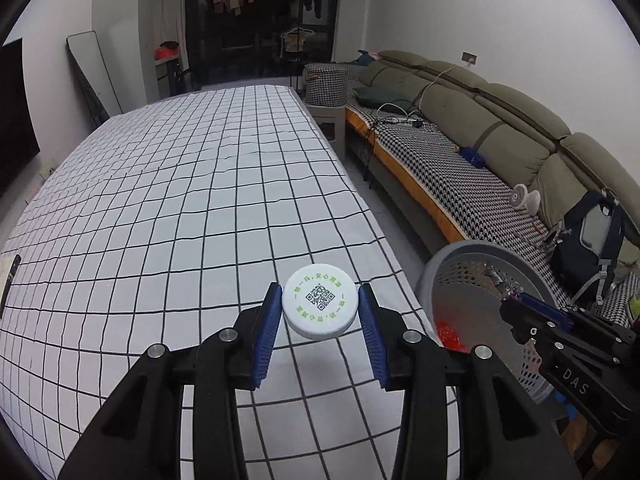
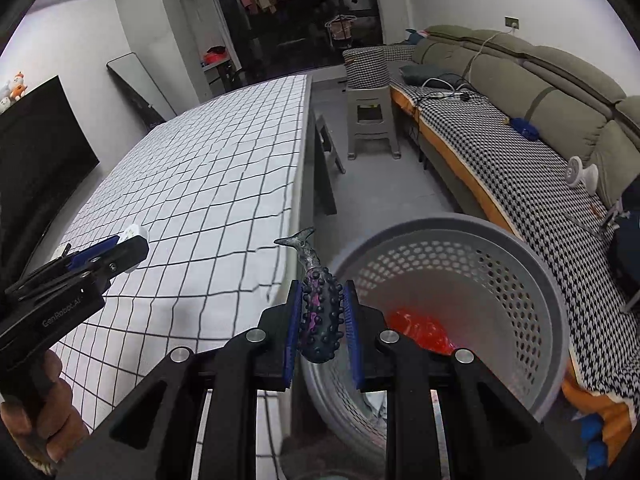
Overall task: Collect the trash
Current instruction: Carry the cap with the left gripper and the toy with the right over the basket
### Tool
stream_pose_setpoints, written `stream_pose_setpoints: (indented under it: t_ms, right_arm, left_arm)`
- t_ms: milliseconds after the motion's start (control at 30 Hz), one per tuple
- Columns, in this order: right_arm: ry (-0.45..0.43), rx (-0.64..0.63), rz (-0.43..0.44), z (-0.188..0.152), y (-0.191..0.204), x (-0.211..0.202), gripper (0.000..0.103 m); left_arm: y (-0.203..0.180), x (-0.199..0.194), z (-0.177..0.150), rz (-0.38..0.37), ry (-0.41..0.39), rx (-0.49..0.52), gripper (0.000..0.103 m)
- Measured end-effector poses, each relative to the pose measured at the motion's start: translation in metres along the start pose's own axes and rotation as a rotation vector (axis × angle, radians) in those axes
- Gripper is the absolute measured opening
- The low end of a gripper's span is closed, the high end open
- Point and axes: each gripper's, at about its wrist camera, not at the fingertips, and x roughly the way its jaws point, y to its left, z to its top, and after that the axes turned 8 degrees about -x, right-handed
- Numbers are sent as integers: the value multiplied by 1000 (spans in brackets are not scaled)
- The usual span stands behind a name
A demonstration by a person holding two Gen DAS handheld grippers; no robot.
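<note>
Big olive sofa (image 1: pixel 500 120) runs down the right side with a houndstooth cover, cables, a small white fan (image 1: pixel 524 197) and a dark backpack (image 1: pixel 596 240) on it. The counter (image 1: pixel 180 184) wears a white cloth with a black grid and is mostly bare out front; only a dark flat thing sits at its far left edge, can't tell what it is. A grey stool (image 2: pixel 370 120) stands off the counter's far corner.

Between counter and sofa sits the grey perforated trash basket (image 2: pixel 532 264), on the floor just beside the counter edge, with something crumpled and red (image 2: pixel 420 330) inside.

Left tool (image 1: pixel 320 316) is clamped on a white round cap (image 1: pixel 319 306) with a QR code and green print, held above the counter near its right edge. Right tool (image 2: pixel 320 320) is clamped on a dark knobbly fish-shaped toy (image 2: pixel 320 312), tail up, right at the basket's near rim, nothing blocking the opening.
</note>
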Motion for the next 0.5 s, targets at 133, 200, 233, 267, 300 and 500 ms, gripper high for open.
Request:
stream_pose_setpoints:
  t_ms: [133,200,233,267,300,500]
  right_arm:
    - [-11,18,-16,-14,-14,-14,20]
    - [-16,28,-21,-21,-23,-22,20]
    - [-17,32,-25,-24,-28,-26,20]
    - [-20,37,-29,-26,-32,-29,20]
    - [-27,47,-35,-30,-38,-34,20]
    - [-39,121,-75,-55,-77,-53,20]
  left_arm:
    - [-19,-9,-7,-30,-17,10,38]
    - [-31,-13,-11,-46,-21,18,38]
    - [-36,-14,-12,-53,-21,23,38]
    - [-41,-15,-14,-60,-20,30,38]
    - [-49,-16,-16,-69,-20,40,38]
    - [-95,-15,-28,-119,-5,103,38]
